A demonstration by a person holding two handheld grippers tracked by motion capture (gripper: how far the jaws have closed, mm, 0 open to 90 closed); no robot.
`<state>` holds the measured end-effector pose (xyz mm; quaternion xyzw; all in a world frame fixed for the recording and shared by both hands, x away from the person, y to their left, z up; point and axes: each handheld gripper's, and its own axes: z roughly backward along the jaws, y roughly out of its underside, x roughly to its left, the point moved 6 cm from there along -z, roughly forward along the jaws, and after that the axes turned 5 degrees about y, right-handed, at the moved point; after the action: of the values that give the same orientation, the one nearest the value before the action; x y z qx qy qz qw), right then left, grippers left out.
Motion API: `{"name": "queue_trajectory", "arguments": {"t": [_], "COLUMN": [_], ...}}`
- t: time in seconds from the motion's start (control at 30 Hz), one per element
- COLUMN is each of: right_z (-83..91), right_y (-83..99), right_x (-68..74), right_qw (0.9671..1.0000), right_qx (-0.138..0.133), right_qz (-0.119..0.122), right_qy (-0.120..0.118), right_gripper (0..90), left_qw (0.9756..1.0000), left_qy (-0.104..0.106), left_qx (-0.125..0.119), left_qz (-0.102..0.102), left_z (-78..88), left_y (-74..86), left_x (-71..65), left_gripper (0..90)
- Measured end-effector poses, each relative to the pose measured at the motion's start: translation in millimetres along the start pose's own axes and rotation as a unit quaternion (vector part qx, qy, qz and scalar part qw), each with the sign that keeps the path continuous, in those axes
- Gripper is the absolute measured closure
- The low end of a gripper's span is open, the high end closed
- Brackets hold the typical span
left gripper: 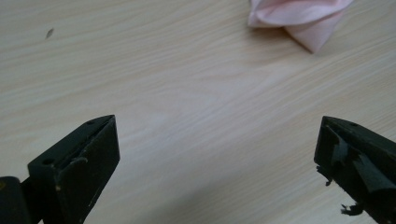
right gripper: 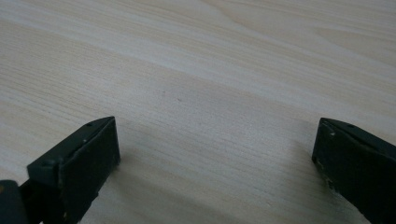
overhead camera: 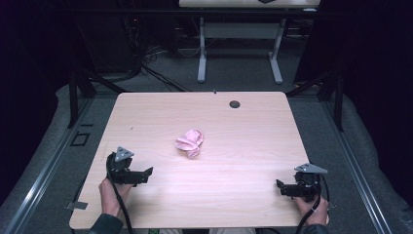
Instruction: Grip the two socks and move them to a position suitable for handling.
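1. Lower left of the high view, we hold the left gripper (overhead camera: 146,174) low over the table (overhead camera: 243,146), jaws spread wide, holding nothing.
2. Centre frame, the pink cloth (overhead camera: 189,143) lies crumpled, well apart from both grippers.
3. Lower right, our right gripper (overhead camera: 279,186) has its jaws wide too, holding nothing.

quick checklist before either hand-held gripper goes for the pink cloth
1. Left hand-held gripper jaws wide apart: ok.
2. Right hand-held gripper jaws wide apart: ok.
3. Both empty: ok.
4. Pink cloth lies crumpled mid-table, touched by neither: ok.
5. Bare table between each gripper and the cloth: ok.
6. Cloth ahead of the left jaws, at the top edge of the left gripper view: ok; ahead of the right jaws: not ok.
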<state>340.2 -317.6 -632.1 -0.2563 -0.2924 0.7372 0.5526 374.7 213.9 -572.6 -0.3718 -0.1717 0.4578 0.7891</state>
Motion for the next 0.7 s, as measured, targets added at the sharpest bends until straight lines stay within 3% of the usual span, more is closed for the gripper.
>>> {"name": "queue_trajectory", "arguments": {"t": [0.03,0.2,0.5,0.63,0.7], "right_z": [0.0,0.2,0.3,0.3,0.4], "right_y": [0.0,0.0,-0.2,-0.3,-0.3], "right_x": [0.0,-0.4,-1.1,-1.1,-1.2], "right_qw": [1.0,1.0,1.0,1.0,1.0], "right_qx": [0.0,0.0,-0.003,-0.004,-0.004], "right_qz": [0.0,0.001,-0.001,-0.003,-0.002], "right_qy": [0.0,0.0,0.002,0.003,0.003], "right_gripper": [0.1,0.5,2.0,2.4,2.6], "left_qw": [1.0,0.9992,0.9963,0.9946,0.9936], "left_qy": [0.0,0.029,0.052,0.065,0.082], "left_qx": [0.0,0.0,0.006,0.008,0.008], "left_qz": [0.0,-0.028,-0.069,-0.081,-0.077], "left_z": [0.0,-16.5,-44.4,-61.6,-70.2], "left_y": [0.0,-30.6,-69.6,-87.4,-95.8], "left_x": [0.0,-16.9,-43.0,-56.0,-62.9], "left_gripper": [0.1,0.1,0.1,0.2,0.2]}}
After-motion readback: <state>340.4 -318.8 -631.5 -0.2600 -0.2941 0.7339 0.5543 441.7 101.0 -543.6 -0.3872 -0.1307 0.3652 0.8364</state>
